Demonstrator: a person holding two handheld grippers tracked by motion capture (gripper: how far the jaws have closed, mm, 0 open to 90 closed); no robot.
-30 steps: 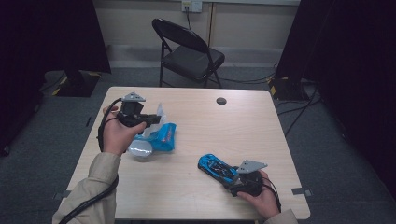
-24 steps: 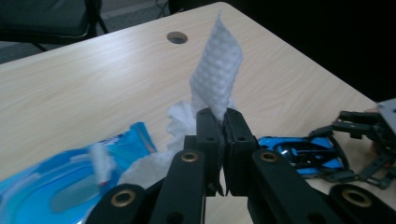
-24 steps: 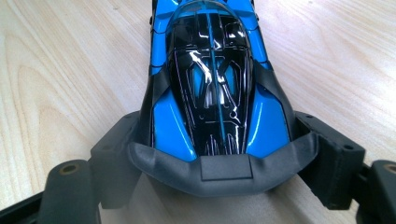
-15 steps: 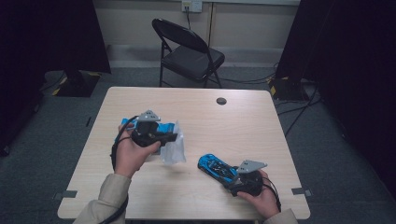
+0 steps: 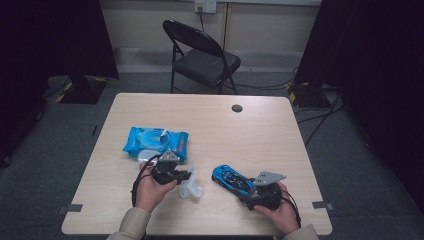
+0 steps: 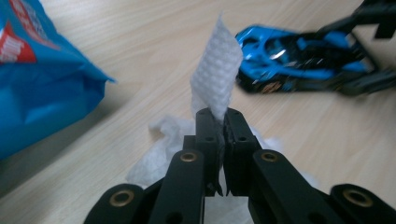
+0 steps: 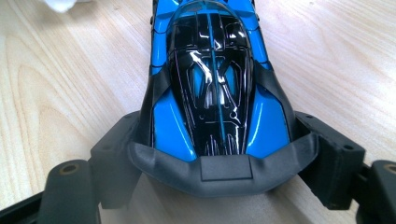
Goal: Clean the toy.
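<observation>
Pale wood-grain laminate makes up the rectangular table (image 5: 210, 120), seen from the high view with its far half bare apart from a small round dark cap (image 5: 237, 108) near the far edge. A blue plastic wipes packet (image 5: 155, 142) lies left of the centre. The left gripper (image 5: 186, 175) sits toward the near edge, its jaws pressed together on a crumpled white wet wipe (image 5: 191, 189) that touches the surface. Just to the right, the blue and black toy race car (image 5: 232, 179) lies with its long axis slanting from the middle toward the near right corner, its rear gripped by the right gripper (image 5: 250, 192). Open table remains right of the car up to the right edge.

In the left gripper view, the black jaws pinch the wipe (image 6: 217, 79), one strip standing up above the tips and the rest bunched on the table beneath. The car (image 6: 299, 58) lies crosswise beyond, held by the other gripper (image 6: 355, 86); the packet (image 6: 42, 88) is at the left.

In the right gripper view, the jaws clasp the car's (image 7: 212, 79) rear flanks, its nose pointing straight away from the camera, with bare wood on either side.
</observation>
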